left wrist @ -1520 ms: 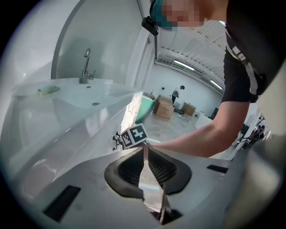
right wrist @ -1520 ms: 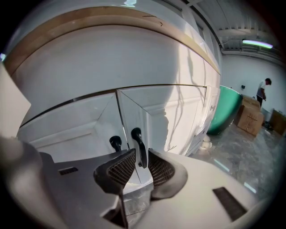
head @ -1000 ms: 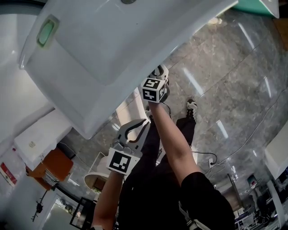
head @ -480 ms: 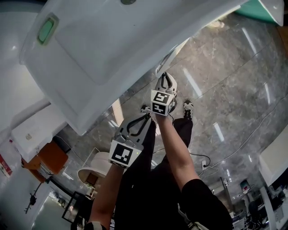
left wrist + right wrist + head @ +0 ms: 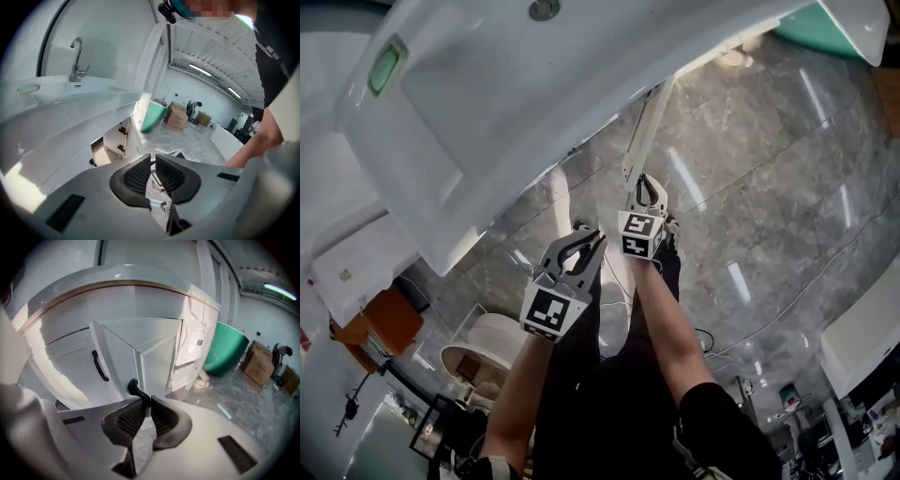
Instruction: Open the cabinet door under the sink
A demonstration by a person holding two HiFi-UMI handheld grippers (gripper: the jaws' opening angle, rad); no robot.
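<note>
The white cabinet door (image 5: 119,357) under the sink (image 5: 516,103) stands swung outward; in the head view it shows edge-on as a thin white panel (image 5: 644,127). My right gripper (image 5: 146,412) is shut on the door's black handle (image 5: 135,389), and in the head view this gripper (image 5: 645,192) sits at the door's free end. The neighbouring door (image 5: 61,366), with its own black handle (image 5: 100,365), is closed. My left gripper (image 5: 579,247) hangs beside the right one, apart from the cabinet. Its jaws (image 5: 153,174) are together with nothing between them.
A faucet (image 5: 77,58) stands on the basin above. A green tub (image 5: 227,352) and cardboard boxes (image 5: 260,364) sit on the grey marble floor (image 5: 769,187) to the right. The person's legs and shoes (image 5: 667,234) are below the grippers.
The right gripper has drawn back from the cabinet with the handle in it, and the door has swung open. The left gripper has drifted a little along with it.
</note>
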